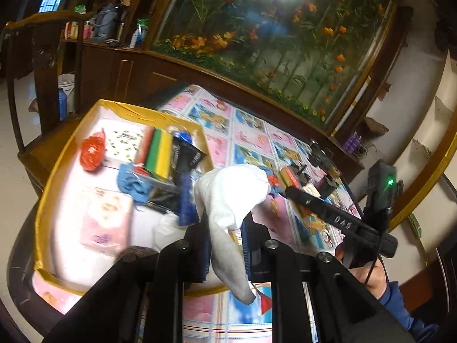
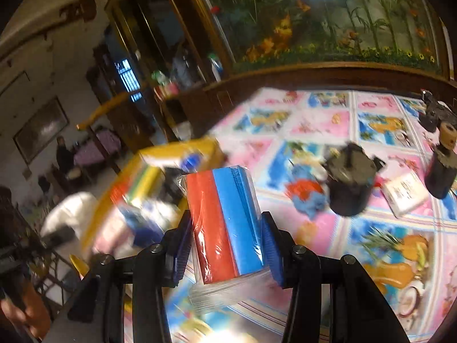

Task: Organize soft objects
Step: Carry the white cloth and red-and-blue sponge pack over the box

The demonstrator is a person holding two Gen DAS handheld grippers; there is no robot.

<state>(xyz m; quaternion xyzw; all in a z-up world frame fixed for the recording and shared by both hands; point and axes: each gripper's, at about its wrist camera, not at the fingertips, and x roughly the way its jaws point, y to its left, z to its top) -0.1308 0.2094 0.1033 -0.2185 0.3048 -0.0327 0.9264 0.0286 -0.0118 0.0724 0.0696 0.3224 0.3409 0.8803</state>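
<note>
Clamped tight, the left gripper [image 1: 225, 228] pinches a white sock [image 1: 228, 200] between its blue pads; the sock bunches above the jaws and its grey-tinged toe hangs below them. Seen from the left wrist, this happens just beside the near corner of a yellow-edged box [image 1: 57, 160] that sits on a table with a cartoon-print cloth [image 1: 251, 134]. Inside the box lie a red mesh ball [image 1: 92, 151], a spotted white pack [image 1: 125, 140], a pack of red, green and yellow sponges [image 1: 157, 154], a blue cloth [image 1: 132, 183], a pink packet [image 1: 105, 220] and some dark packaging that is too blurred to name. To the right, a hand [image 1: 368, 274] in a blue sleeve carries the other gripper over the cloth.

From the right wrist, the right gripper [image 2: 227, 243] has its jaws partly apart with a wrapped pack of red and blue sponges [image 2: 225, 223] between the blue pads, which press its two sides. The pack is held above the cloth, right of the blurred yellow-edged box. Farther right on the cloth are a blue and red cloth [image 2: 305, 197], a dark pot [image 2: 351, 183] and a small white packet [image 2: 405, 194].
</note>
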